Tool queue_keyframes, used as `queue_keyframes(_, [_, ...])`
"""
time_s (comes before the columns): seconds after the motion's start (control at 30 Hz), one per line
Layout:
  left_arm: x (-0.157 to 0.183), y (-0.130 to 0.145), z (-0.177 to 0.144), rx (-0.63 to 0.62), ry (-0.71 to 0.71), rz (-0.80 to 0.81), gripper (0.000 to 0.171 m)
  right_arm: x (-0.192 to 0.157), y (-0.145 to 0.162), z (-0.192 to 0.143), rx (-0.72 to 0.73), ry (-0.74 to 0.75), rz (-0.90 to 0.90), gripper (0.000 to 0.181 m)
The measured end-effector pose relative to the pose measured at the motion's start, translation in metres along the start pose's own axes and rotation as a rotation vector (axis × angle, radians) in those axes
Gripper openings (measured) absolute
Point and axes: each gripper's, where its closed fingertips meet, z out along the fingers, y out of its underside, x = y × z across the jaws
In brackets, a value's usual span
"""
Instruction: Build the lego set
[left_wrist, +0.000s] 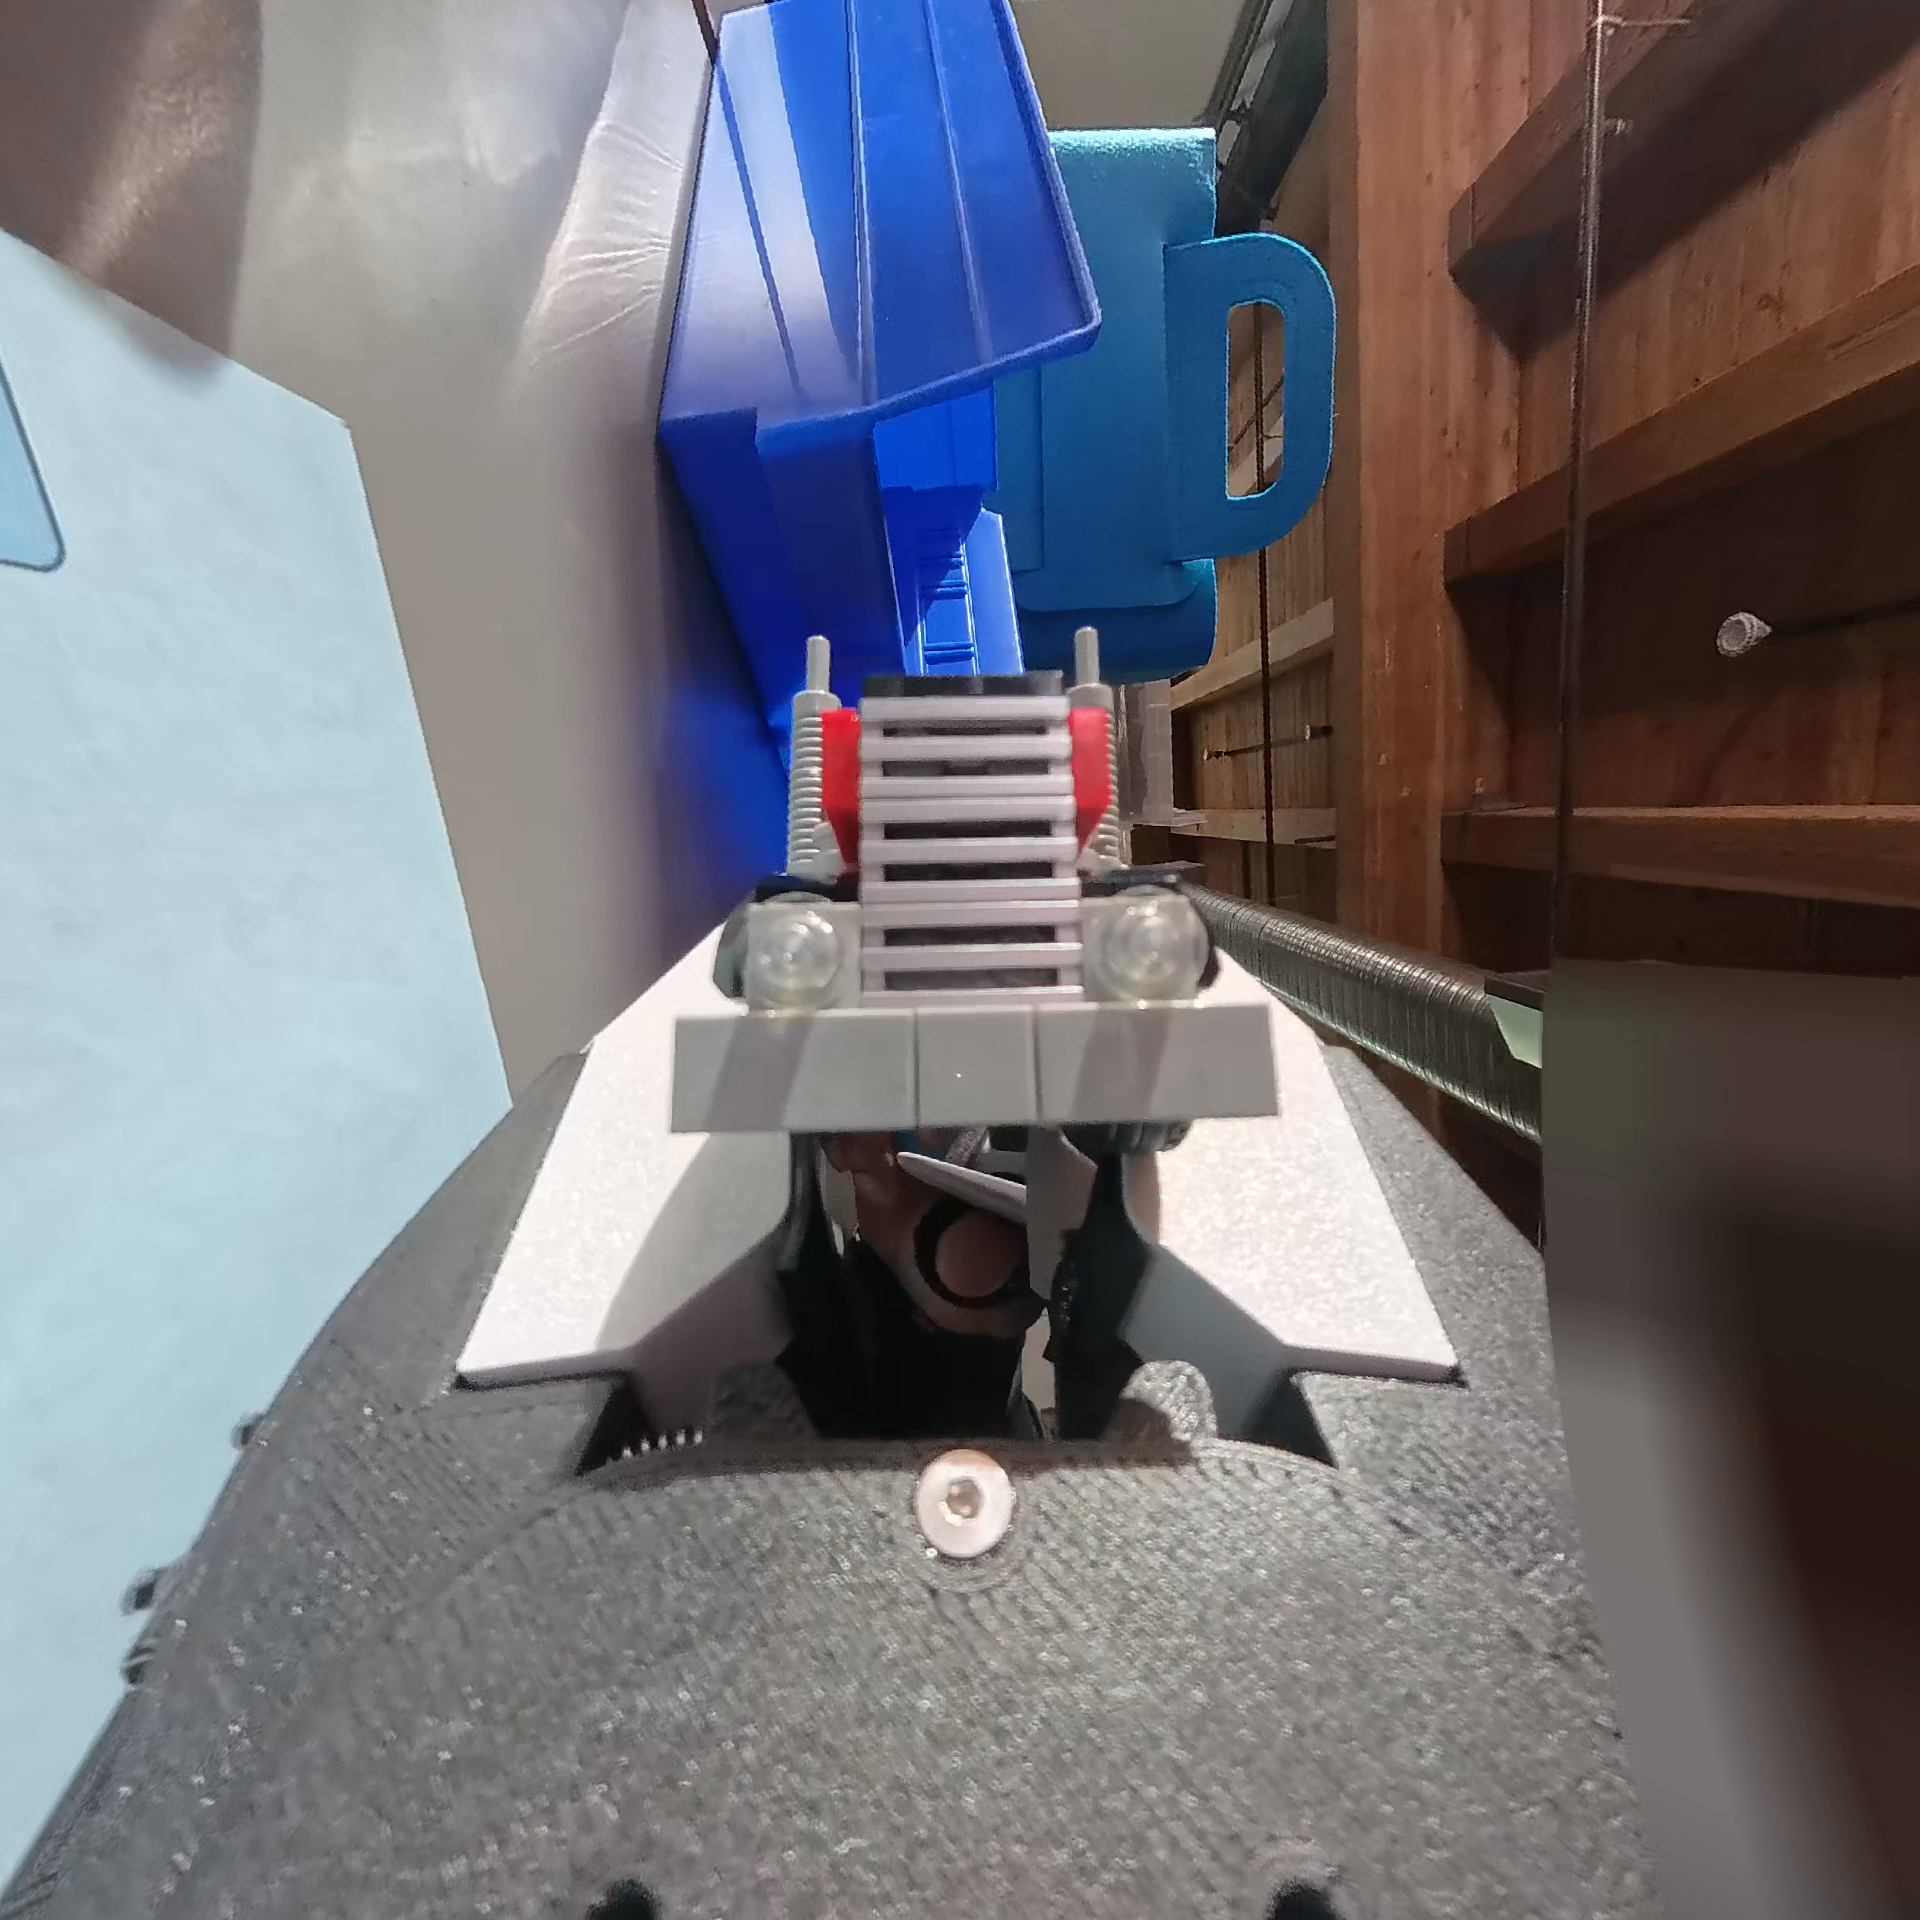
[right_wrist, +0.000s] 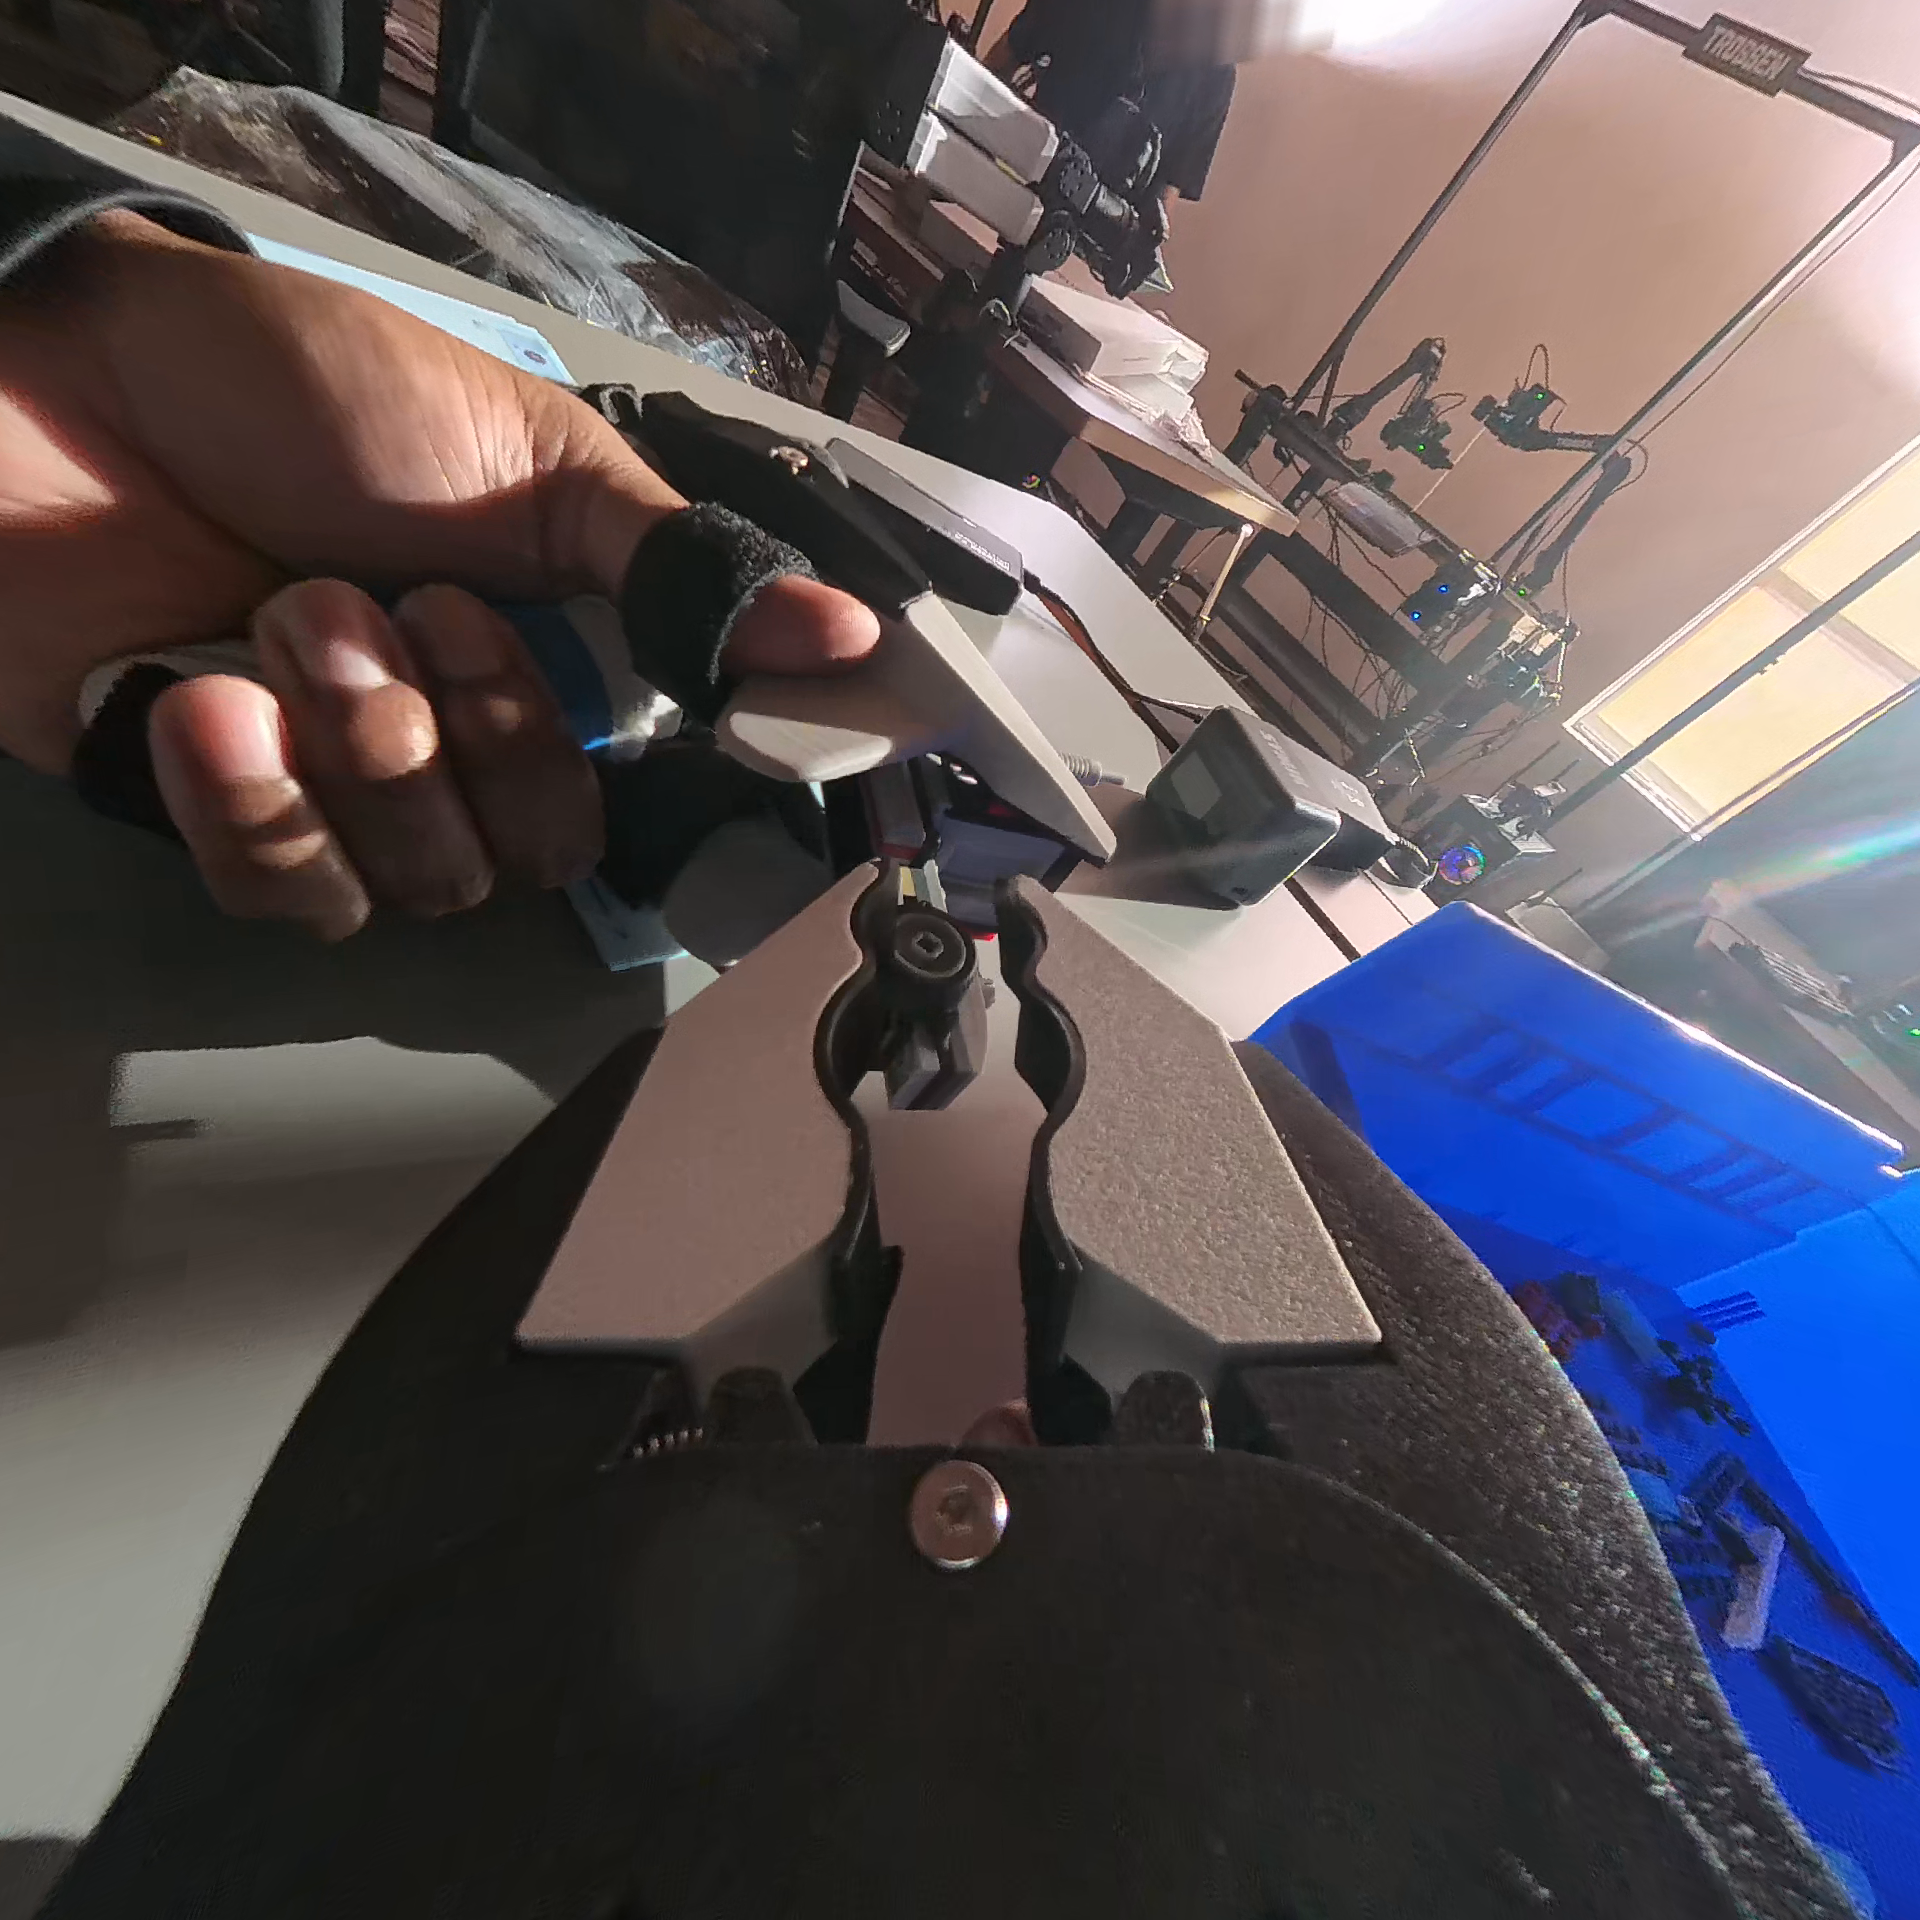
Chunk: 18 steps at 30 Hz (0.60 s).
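Observation:
My left gripper (left_wrist: 971, 997) is shut on a lego truck (left_wrist: 966, 821) whose front faces the camera: grey grille, red sides, two clear headlights, grey bumper. The fingertips are hidden behind the bumper. In the right wrist view a hand (right_wrist: 312, 540) holds that gripper, and one grey finger (right_wrist: 966, 707) shows with the truck's red and grey underside (right_wrist: 977, 847) beneath it. My right gripper (right_wrist: 940, 894) is shut on a small black wheel piece (right_wrist: 920, 966) with a dark grey part. It holds the piece just below the truck's underside.
A blue bin (right_wrist: 1558, 1122) with several loose lego pieces (right_wrist: 1745, 1579) stands at the right on the grey table (right_wrist: 1091, 592). The left wrist view shows the bin (left_wrist: 831, 364), a blue mug-shaped foam (left_wrist: 1174, 416), a light blue sheet (left_wrist: 208, 831), wooden shelves (left_wrist: 1683, 499) and a ribbed hose (left_wrist: 1371, 987). My left and right fingertips are right by each other.

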Motion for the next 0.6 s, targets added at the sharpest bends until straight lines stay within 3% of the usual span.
queue_keyframes(0.6, [0.0030,0.0007,0.0003,0.010,0.018,-0.034,0.054,0.0013,-0.0047,-0.0012,0.027,0.010,0.008,0.023])
